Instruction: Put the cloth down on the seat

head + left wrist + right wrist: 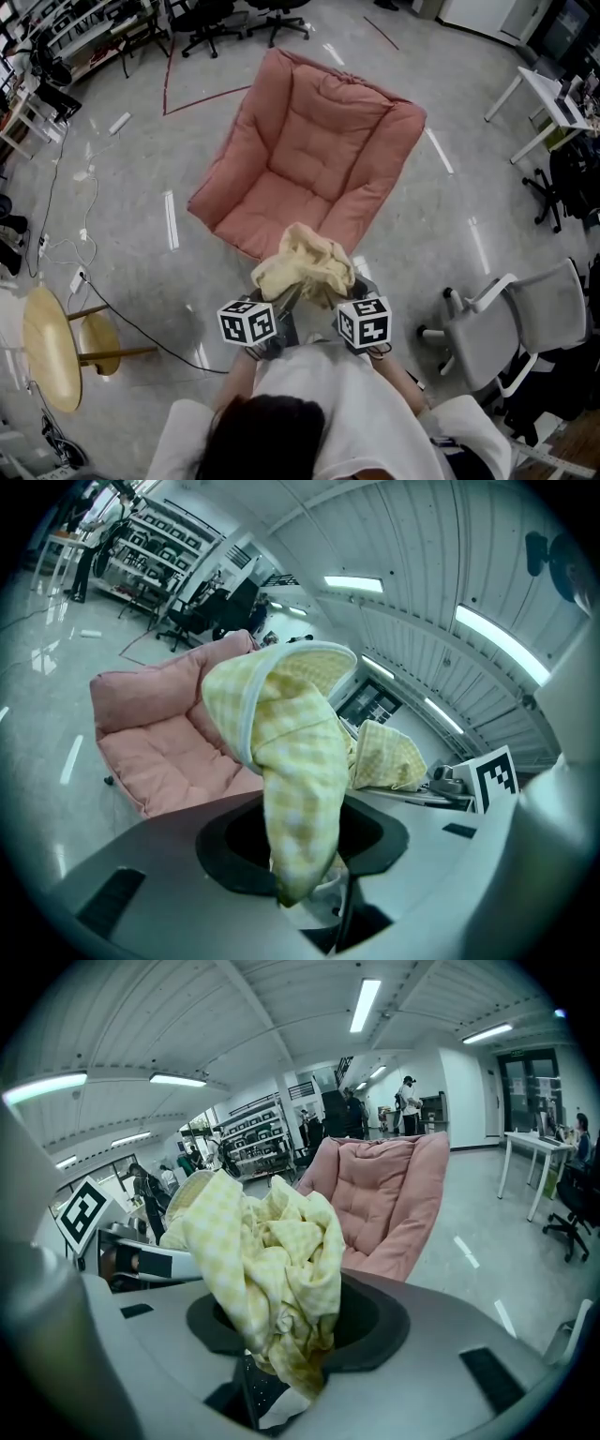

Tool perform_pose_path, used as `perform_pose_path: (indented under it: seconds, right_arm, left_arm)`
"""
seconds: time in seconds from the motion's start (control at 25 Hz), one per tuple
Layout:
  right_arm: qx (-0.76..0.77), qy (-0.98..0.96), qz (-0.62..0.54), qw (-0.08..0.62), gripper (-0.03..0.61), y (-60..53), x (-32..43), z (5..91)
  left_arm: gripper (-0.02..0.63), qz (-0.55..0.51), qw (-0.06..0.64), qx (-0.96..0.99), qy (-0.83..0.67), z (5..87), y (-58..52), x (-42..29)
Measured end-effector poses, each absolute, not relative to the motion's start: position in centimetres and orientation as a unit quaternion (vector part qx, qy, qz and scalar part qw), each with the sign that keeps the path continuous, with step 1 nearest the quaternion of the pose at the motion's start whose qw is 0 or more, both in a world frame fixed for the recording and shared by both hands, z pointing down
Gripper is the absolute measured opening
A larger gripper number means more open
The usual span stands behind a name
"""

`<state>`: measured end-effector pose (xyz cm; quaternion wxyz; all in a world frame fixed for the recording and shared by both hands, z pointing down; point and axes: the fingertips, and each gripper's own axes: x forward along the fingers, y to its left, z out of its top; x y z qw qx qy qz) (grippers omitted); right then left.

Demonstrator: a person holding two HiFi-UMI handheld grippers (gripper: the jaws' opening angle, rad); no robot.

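A yellow checked cloth (305, 262) hangs bunched in the air just in front of the near edge of the pink cushioned seat (309, 159). My left gripper (286, 298) is shut on the cloth's left end and my right gripper (345, 291) on its right end. In the left gripper view the cloth (291, 752) rises out of the jaws of the left gripper (305, 892), with the seat (159, 738) behind it. The right gripper view shows a crumpled wad of cloth (267, 1269) pinched in the right gripper (281, 1382), the seat (380, 1194) beyond. The pads are hidden by fabric.
A white office chair (516, 328) stands at the right, close to the person. A round yellow stool (52, 347) and loose cables (84, 234) lie at the left. A white desk (548, 98) is at the far right, black chairs (234, 19) at the back.
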<state>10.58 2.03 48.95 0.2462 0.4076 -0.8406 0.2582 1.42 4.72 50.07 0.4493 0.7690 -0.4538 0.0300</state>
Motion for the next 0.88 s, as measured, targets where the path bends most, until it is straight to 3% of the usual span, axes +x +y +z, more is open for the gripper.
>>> perform_pose_path:
  seconds: [0.88]
  right_arm:
    - [0.446, -0.803, 0.29, 0.268, 0.196, -10.1, 0.3, 50.3]
  left_arm:
    - [0.164, 0.074, 0.463, 0.789, -0.398, 51.3, -8.4, -9.1]
